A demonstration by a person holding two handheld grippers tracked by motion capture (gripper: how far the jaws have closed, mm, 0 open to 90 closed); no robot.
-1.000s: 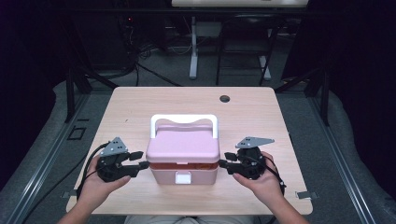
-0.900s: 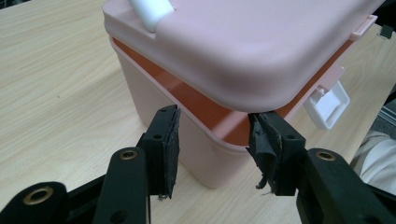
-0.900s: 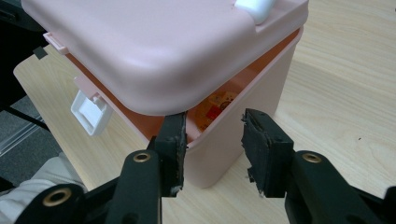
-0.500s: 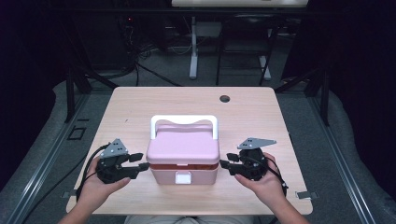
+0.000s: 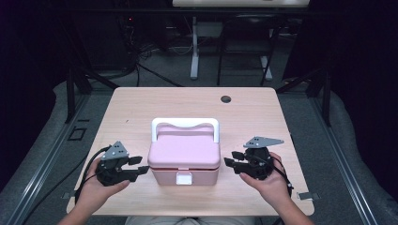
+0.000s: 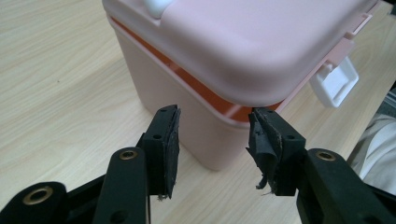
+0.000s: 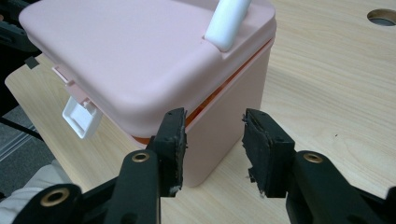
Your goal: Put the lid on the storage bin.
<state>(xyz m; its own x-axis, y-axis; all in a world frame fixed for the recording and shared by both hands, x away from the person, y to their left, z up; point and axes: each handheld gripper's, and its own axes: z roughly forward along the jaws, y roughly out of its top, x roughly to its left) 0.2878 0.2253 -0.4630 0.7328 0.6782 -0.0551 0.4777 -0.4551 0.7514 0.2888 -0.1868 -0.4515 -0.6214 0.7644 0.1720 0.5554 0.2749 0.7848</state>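
You hold your left gripper (image 5: 135, 167) just beside the pink box (image 5: 184, 157), on the box's left side, and its jaws stand apart with nothing between them. In the left gripper view the box's near corner sits right in front of the two jaws, close but not touching the pads (image 6: 171, 149), and the box's white latch (image 6: 335, 83) hangs off to the right of them. You hold your right gripper (image 5: 231, 164) near the other side of the box, a little way off from it, and its jaws are apart too, holding nothing. In the right gripper view a corner of the box stands just ahead of the jaws, with the white latch (image 7: 80, 116) to their left and the box's white handle (image 7: 229, 21) up above them. The box sits between your two grippers on the wooden table (image 5: 141, 108), with its lid down. A small dark hole (image 5: 226, 99) in the table lies far beyond your right gripper.
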